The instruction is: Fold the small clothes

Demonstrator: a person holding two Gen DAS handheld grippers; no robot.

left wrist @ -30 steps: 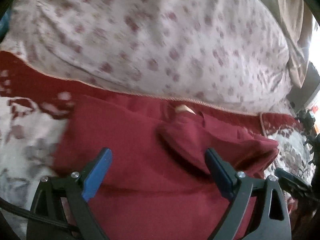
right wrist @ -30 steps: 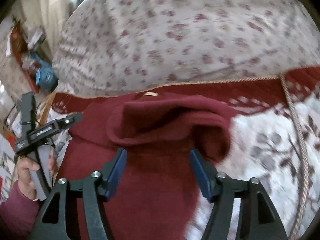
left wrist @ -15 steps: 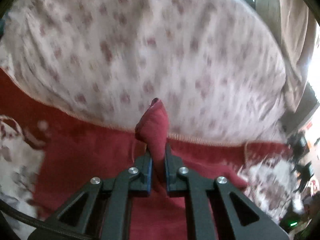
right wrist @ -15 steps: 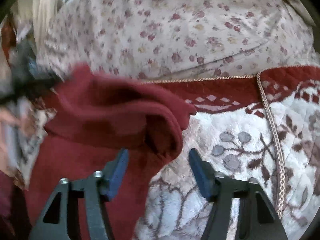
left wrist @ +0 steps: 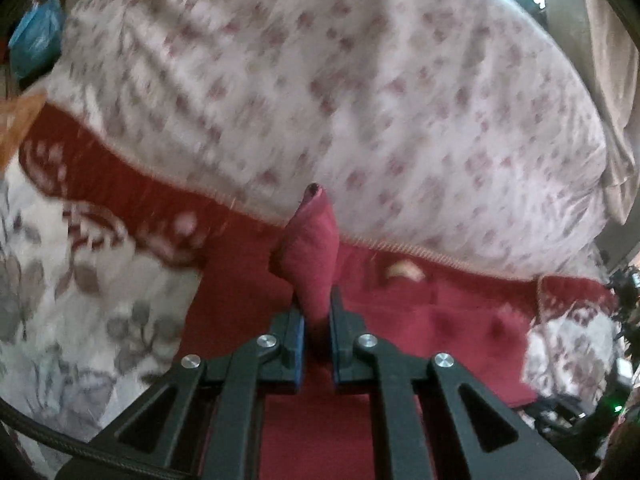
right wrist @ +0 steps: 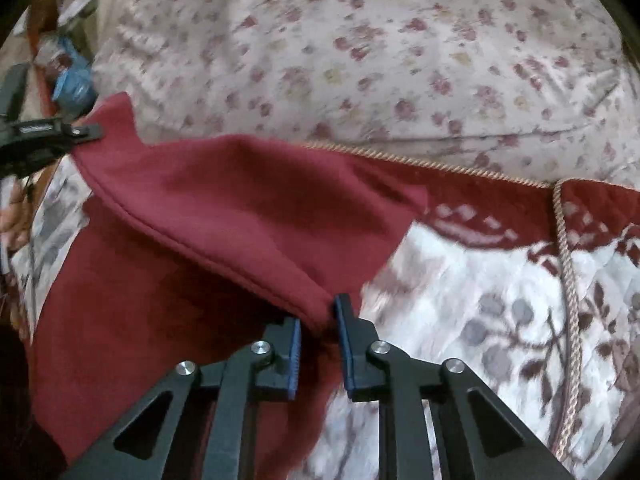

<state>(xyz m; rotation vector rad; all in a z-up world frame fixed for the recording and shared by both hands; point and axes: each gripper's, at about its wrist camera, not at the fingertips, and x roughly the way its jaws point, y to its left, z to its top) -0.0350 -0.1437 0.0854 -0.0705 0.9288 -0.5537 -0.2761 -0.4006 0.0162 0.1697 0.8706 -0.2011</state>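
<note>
A dark red garment (right wrist: 224,216) lies on a quilted bedspread. My left gripper (left wrist: 316,312) is shut on a bunched corner of the red garment (left wrist: 314,248), which sticks up between the fingers. My right gripper (right wrist: 318,318) is shut on the hemmed edge of the same garment. In the right wrist view the left gripper (right wrist: 86,133) shows at the far left, pinching the other corner, and the hem stretches lifted between the two grippers. The rest of the garment hangs down to the bedspread below.
A large floral pillow (left wrist: 360,80) fills the back, also in the right wrist view (right wrist: 400,40). The bedspread (right wrist: 500,320) has a red border and a cord trim (right wrist: 564,264). Blue clutter (right wrist: 72,80) lies off the bed at left.
Both grippers were open over the flat garment a second ago. The left closed on a corner first, then the right closed on the hem, and the edge has been lifted.
</note>
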